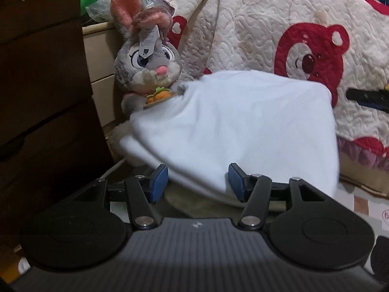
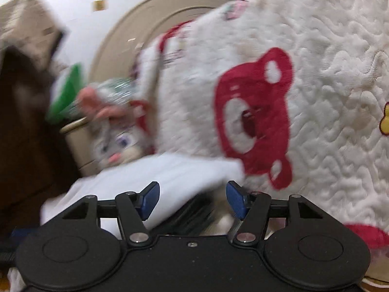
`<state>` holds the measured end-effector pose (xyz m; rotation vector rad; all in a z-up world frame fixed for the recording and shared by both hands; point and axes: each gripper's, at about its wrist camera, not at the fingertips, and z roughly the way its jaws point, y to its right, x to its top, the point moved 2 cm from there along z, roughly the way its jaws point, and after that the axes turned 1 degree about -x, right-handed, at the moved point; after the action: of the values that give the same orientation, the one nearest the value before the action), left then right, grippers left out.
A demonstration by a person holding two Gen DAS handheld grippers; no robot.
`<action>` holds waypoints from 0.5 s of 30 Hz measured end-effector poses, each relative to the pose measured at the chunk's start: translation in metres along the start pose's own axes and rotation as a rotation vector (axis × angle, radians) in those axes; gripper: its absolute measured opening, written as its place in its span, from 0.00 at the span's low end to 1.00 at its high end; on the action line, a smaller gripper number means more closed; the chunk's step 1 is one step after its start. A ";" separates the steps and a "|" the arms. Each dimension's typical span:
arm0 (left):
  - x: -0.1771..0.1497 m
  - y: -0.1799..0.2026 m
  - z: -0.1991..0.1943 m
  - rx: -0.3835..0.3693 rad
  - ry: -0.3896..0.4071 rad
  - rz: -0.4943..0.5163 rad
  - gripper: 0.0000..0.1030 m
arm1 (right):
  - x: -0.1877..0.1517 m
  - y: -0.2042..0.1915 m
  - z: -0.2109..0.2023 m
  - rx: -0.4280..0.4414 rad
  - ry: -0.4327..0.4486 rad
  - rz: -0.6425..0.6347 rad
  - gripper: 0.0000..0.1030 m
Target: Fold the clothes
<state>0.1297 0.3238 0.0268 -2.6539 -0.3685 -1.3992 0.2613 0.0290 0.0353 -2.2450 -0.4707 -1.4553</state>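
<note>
The folded white garment (image 1: 233, 126) already lay as a compact bundle against the plush rabbit (image 1: 148, 63) and the bear-print quilt (image 1: 279, 24), so folding looked nearly finished, with the left gripper (image 1: 198, 182) and right gripper (image 2: 192, 200) both spread and holding nothing.

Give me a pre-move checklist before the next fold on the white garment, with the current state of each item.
1. Left gripper open: ok, jaws apart with the white garment edge lying between them.
2. Right gripper open: ok, jaws apart, nothing clamped.
3. Garment free of the plush rabbit: not ok, cloth drapes over its lower body.
4. Garment lying flat: not ok, it is bunched up against the bear quilt.
5. Right view sharp enough to aim: not ok, motion blurred.
6. Number of layers at the near edge: cannot tell.
</note>
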 end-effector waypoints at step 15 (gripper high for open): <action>-0.057 0.078 -0.093 -0.092 -0.048 0.065 0.92 | -0.073 -0.020 -0.147 0.112 -0.150 -0.107 0.70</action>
<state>0.0460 0.2196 0.0330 -2.7493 -0.2262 -1.3680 0.1089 -0.0346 0.0251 -2.2789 -0.7110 -1.2821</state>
